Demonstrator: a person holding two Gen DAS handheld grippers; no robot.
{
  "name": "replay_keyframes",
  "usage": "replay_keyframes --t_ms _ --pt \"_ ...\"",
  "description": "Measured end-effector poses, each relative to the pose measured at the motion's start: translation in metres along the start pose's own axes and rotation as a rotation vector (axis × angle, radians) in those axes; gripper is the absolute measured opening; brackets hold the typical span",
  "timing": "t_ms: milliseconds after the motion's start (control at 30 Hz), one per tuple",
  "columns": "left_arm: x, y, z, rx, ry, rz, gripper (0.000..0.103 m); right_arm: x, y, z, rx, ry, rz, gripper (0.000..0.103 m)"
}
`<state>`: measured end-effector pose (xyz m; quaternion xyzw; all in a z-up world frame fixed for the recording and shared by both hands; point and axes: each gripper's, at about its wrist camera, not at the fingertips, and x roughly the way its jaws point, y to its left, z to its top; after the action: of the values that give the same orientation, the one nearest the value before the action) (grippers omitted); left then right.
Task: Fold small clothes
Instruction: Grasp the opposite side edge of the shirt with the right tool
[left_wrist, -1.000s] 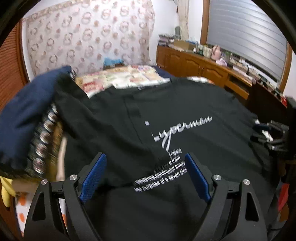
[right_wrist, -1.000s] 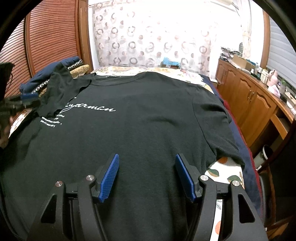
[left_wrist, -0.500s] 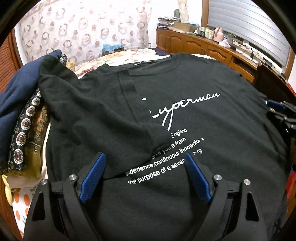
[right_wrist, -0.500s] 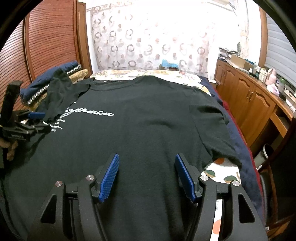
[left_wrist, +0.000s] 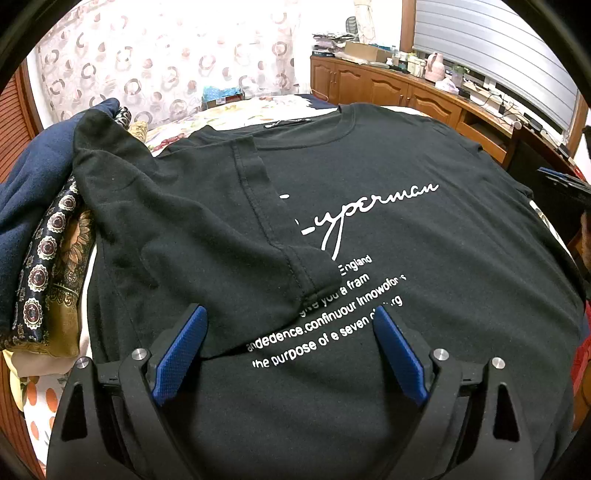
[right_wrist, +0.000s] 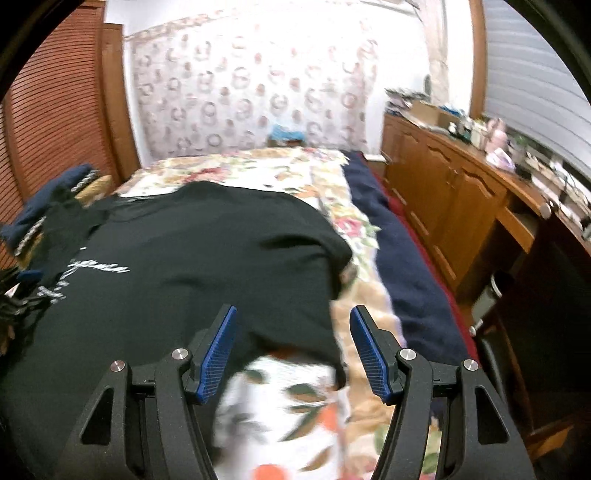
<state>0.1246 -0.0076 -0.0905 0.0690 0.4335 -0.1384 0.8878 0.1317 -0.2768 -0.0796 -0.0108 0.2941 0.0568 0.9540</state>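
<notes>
Looking along the left hand-held gripper (left_wrist: 288, 343), the black T-shirt (left_wrist: 424, 266) is lying chest-up across the bed (left_wrist: 258, 110) with only its left sleeve (left_wrist: 192, 229) folded in over the white lettering, so the fold is looking barely begun; this gripper is tilting down over the sleeve's hem, its jaws, which have just been opening, standing wide apart with nothing pinched between them. Turning to the right wrist view, the right hand-held gripper (right_wrist: 291, 347) is pointing down past the T-shirt's (right_wrist: 207, 258) right edge, over the floral bedspread (right_wrist: 295, 413), jaws parted and empty, while the right sleeve (right_wrist: 321, 254) is lying unfolded beyond it.
</notes>
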Motion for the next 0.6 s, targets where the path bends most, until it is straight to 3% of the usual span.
replay_keyframes --t_ms 233,333,433,467,533,600 --pt "0.000 0.000 0.000 0.000 0.000 0.000 0.092 0.037 -0.012 0.010 0.087 0.094 0.063 0.065" --pt "0.000 0.000 0.000 0.000 0.000 -0.001 0.092 0.047 -0.008 0.009 0.104 0.128 0.094 0.058" --pt "0.000 0.000 0.000 0.001 0.000 0.001 0.092 0.048 -0.002 0.008 0.110 0.129 0.135 0.040" --pt "0.000 0.000 0.000 0.001 0.000 0.001 0.092 0.048 -0.009 0.011 0.109 0.126 0.149 0.029" --pt "0.000 0.000 0.000 -0.001 0.000 -0.002 0.092 0.043 -0.015 0.010 0.088 0.116 0.104 0.024" --pt "-0.001 -0.001 0.000 0.002 -0.008 0.000 0.092 0.039 -0.014 0.012 0.058 0.095 0.068 0.010"
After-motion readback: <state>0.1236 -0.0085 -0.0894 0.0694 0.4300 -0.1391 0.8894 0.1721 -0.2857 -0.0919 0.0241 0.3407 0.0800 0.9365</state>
